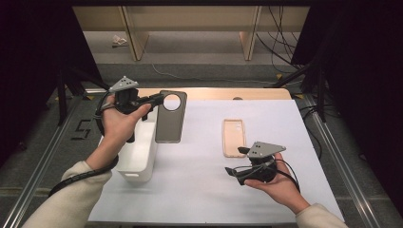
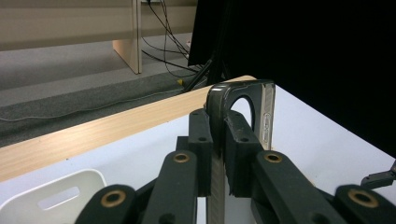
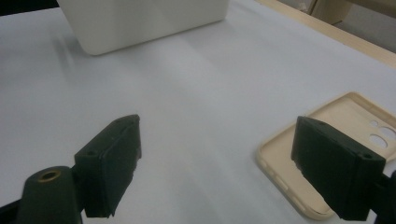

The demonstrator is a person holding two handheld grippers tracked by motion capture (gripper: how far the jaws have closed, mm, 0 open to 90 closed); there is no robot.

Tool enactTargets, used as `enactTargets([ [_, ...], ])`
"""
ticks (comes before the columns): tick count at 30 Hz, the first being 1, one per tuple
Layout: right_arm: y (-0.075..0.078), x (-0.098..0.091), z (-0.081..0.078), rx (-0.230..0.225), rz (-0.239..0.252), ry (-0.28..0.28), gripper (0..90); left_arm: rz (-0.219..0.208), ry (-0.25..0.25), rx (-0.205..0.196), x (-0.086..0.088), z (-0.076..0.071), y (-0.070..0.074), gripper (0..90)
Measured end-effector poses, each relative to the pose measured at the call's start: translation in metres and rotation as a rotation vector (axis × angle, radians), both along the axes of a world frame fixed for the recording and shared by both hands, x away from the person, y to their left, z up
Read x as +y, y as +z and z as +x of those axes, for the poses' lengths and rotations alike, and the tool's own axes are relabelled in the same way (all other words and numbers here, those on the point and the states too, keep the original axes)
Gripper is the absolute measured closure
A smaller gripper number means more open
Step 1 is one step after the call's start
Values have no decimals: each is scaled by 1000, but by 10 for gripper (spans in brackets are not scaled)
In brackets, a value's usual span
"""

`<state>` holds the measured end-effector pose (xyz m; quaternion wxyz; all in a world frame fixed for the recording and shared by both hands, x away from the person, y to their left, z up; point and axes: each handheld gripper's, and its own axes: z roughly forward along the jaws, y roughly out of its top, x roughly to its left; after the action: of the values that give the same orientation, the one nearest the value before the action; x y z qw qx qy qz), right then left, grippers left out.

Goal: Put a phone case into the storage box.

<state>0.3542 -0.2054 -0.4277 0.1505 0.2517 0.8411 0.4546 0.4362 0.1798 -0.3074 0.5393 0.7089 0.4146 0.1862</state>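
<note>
High view, left claw (image 1: 159, 99) clamped on dark phone case (image 1: 169, 118), hanging beside white bin (image 1: 138, 159)

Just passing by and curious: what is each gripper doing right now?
Left gripper: shut on the dark phone case, lifted off the table.
Right gripper: open, holding nothing, beside the beige phone case.
</note>
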Motion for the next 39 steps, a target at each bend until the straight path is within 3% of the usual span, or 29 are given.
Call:
enactTargets([
  [39,0,-2,1,11,11,-19,171,17,31,-36,29,17,10,822],
])
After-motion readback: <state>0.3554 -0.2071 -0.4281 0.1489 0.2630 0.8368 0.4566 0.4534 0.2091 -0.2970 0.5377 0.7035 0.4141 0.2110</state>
